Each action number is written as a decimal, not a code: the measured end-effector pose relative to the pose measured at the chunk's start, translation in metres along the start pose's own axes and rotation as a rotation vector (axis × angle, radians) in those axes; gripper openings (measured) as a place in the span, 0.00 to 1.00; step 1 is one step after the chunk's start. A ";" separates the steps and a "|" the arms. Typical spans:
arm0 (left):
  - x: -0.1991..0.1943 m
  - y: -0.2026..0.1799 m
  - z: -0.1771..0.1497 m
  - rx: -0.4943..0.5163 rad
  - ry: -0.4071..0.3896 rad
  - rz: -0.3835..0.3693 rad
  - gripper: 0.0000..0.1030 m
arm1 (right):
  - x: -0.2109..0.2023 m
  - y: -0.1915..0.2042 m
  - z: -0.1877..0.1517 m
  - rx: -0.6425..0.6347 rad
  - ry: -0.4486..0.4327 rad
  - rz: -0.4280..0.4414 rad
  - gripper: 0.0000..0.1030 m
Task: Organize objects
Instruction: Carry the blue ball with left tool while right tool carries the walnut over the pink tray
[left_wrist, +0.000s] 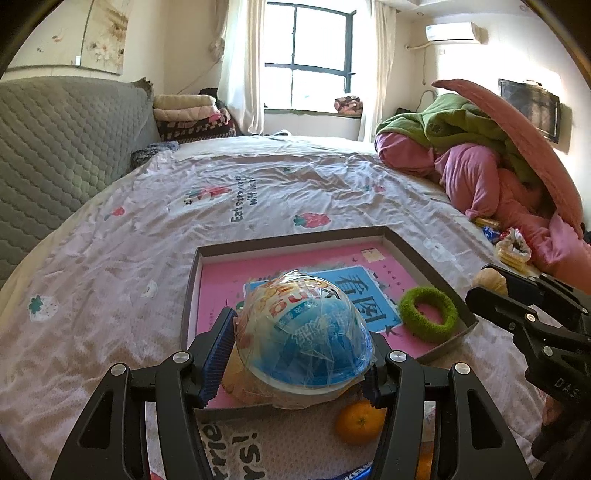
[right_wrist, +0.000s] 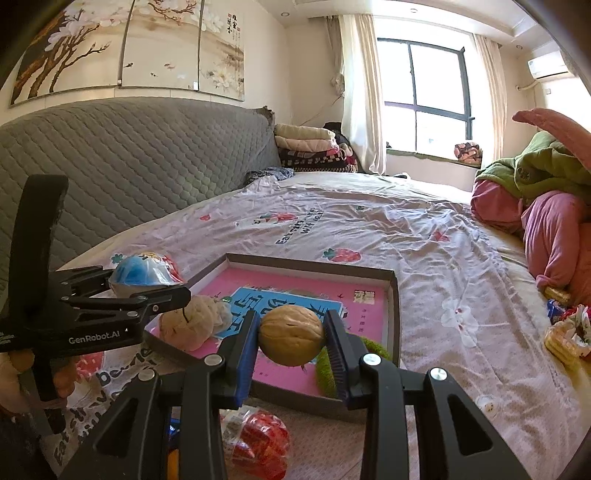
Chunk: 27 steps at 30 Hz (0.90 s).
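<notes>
On the left, a grey quilted headboard (right_wrist: 140, 166) backs the bed (left_wrist: 258, 192), whose wrinkled sheet is printed with strawberries. The left claw (left_wrist: 301, 339) is clamped on a plastic-wrapped blue bowl (left_wrist: 306, 332), one blue pad (left_wrist: 218, 354) pressed to each side, and holds it above the near left corner of a shallow box lid (left_wrist: 424, 258) lying on the sheet. Inside the lid is a pink book (left_wrist: 229, 284) with a blue panel, and on its near left part, seen from the right wrist, sits a cream plush toy (right_wrist: 192, 325). Just in front of the lid, below the bowl, an orange (left_wrist: 358, 424) lies on the sheet, and a red wrapped packet (right_wrist: 258, 443) lies nearby. Further right, the right claw (right_wrist: 291, 332) pinches a walnut (right_wrist: 291, 334) between its pads and holds it over the lid's near edge. A fuzzy green ring (left_wrist: 428, 310) rests in the lid's near right corner, leaning against the wall. Well to the right, some small snack packets (right_wrist: 565, 332) lie on the sheet beside a heap of pink and green bedding (left_wrist: 480, 155).
</notes>
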<state>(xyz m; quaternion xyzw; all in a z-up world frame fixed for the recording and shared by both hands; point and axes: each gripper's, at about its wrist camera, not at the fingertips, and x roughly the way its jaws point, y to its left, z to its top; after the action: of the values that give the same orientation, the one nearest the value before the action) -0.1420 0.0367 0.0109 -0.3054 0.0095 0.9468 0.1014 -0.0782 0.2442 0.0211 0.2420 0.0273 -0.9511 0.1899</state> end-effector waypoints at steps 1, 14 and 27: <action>0.002 0.000 0.001 -0.001 0.004 -0.004 0.59 | 0.001 -0.001 0.001 0.000 -0.001 -0.004 0.35; 0.009 0.002 0.007 -0.017 0.004 -0.019 0.59 | 0.008 -0.012 0.005 0.000 -0.007 -0.032 0.35; 0.019 0.000 0.012 -0.017 0.014 -0.034 0.59 | 0.019 -0.011 0.012 -0.021 -0.012 -0.040 0.35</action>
<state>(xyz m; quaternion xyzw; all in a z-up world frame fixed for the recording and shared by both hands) -0.1636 0.0412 0.0098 -0.3130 -0.0030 0.9428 0.1147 -0.1037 0.2460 0.0226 0.2335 0.0411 -0.9559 0.1735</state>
